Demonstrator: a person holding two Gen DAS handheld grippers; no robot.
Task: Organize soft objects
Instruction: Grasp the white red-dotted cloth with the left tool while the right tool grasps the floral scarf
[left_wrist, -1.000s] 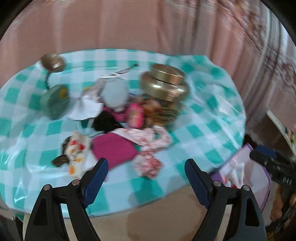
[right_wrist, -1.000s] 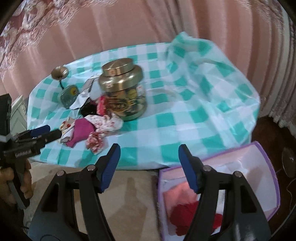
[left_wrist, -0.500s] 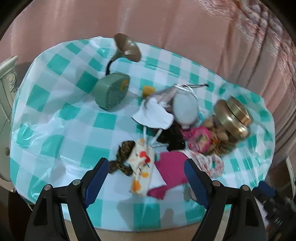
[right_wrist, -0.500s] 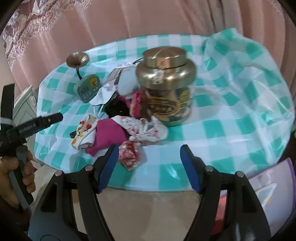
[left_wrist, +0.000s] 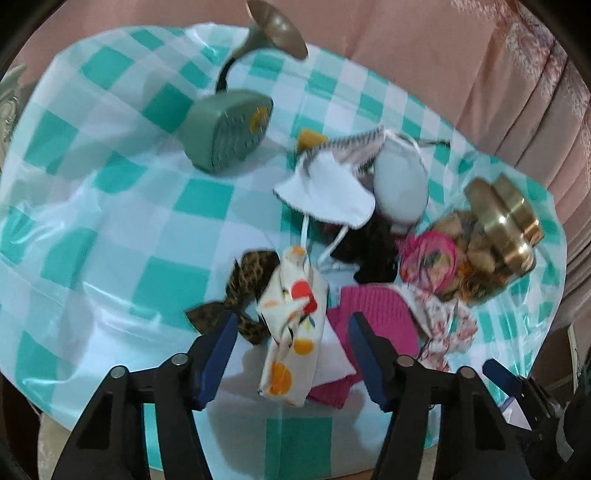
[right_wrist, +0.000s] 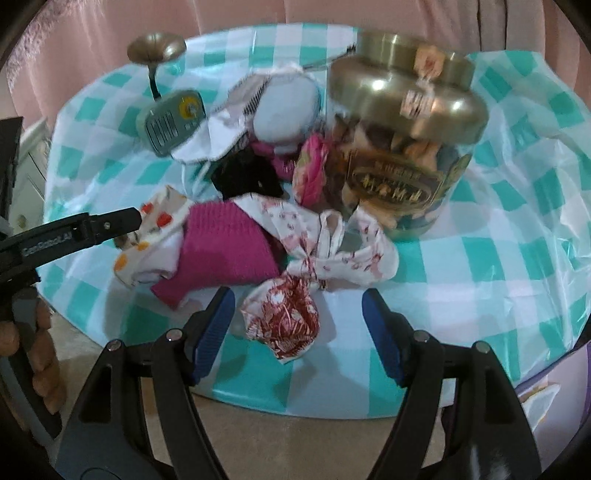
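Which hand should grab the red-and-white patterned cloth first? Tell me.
Right. The right gripper is open, its fingers either side of the red-and-white patterned cloth at the table's near edge. The left gripper has been closing around the spotted white pouch instead.

Teal-white checked tablecloth; magenta knit; white pouch with orange-red dots; leopard-print bow.
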